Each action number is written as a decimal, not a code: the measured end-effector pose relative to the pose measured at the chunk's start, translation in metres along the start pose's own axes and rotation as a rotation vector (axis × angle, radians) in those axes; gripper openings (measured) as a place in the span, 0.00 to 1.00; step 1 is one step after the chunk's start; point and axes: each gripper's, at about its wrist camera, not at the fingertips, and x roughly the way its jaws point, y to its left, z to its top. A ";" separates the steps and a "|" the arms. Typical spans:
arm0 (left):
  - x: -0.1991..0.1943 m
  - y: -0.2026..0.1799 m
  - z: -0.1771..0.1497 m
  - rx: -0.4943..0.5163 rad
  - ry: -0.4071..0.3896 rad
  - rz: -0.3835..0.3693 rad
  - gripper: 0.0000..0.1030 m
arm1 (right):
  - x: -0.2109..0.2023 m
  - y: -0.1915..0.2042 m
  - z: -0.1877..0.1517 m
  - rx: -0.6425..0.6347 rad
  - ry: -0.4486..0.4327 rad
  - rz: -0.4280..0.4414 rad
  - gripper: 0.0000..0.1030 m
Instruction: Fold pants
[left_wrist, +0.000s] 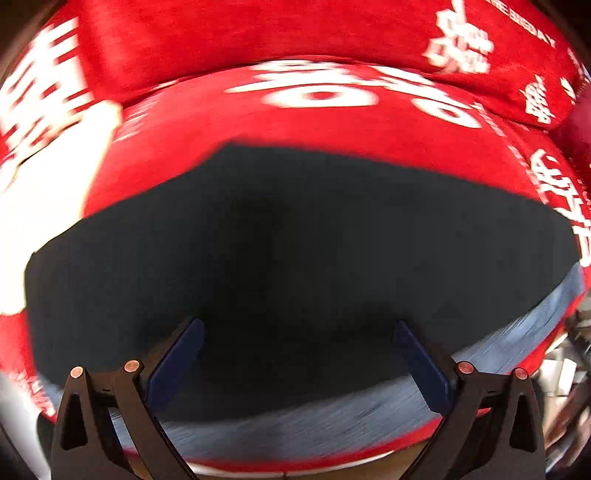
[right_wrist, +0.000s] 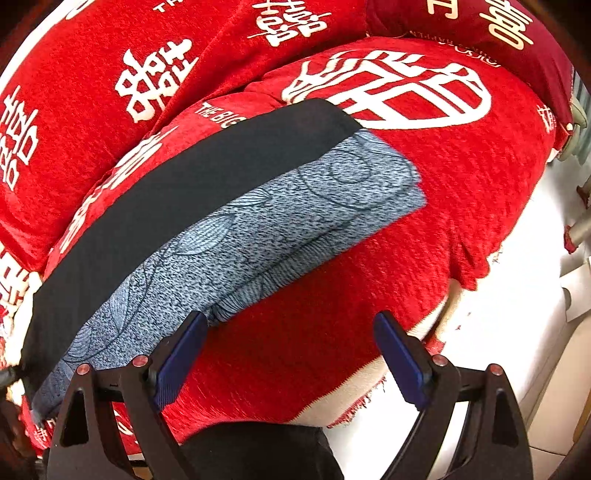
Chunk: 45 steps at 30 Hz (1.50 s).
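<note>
1. The pants (right_wrist: 207, 221) lie on a red sofa cover (right_wrist: 461, 192), already doubled into a long strip: black waistband side along the far edge, blue patterned fabric along the near edge. The long axis runs from lower left to upper right in the right wrist view
2. The right gripper (right_wrist: 291, 325) has its fingers spread wide with nothing between them. The near edge of the strip sits just beyond its left fingertip, so most of the fabric lies ahead and to the left of it
3. The left gripper (left_wrist: 299, 332) is also spread and empty, hovering right over the black part, so I'd say it's the nearer one. That view is motion-blurred
4. Guessing the next fold goes end to end along the long axis, so each gripper wants an end of the strip
5. Writing: white Chinese double-happiness characters all over the cover, plus "THE BIG" near the black edge. The smaller curved text at the top is too blurry to read
</note>
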 end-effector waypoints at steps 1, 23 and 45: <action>0.010 -0.021 0.013 0.007 0.028 -0.002 1.00 | 0.002 -0.002 0.002 0.007 -0.004 0.010 0.90; 0.012 -0.165 0.043 0.039 0.040 0.074 1.00 | 0.013 -0.014 0.000 -0.013 -0.125 0.271 0.93; 0.027 -0.156 0.013 0.007 0.042 0.101 1.00 | 0.029 0.006 0.046 -0.013 -0.191 0.385 0.99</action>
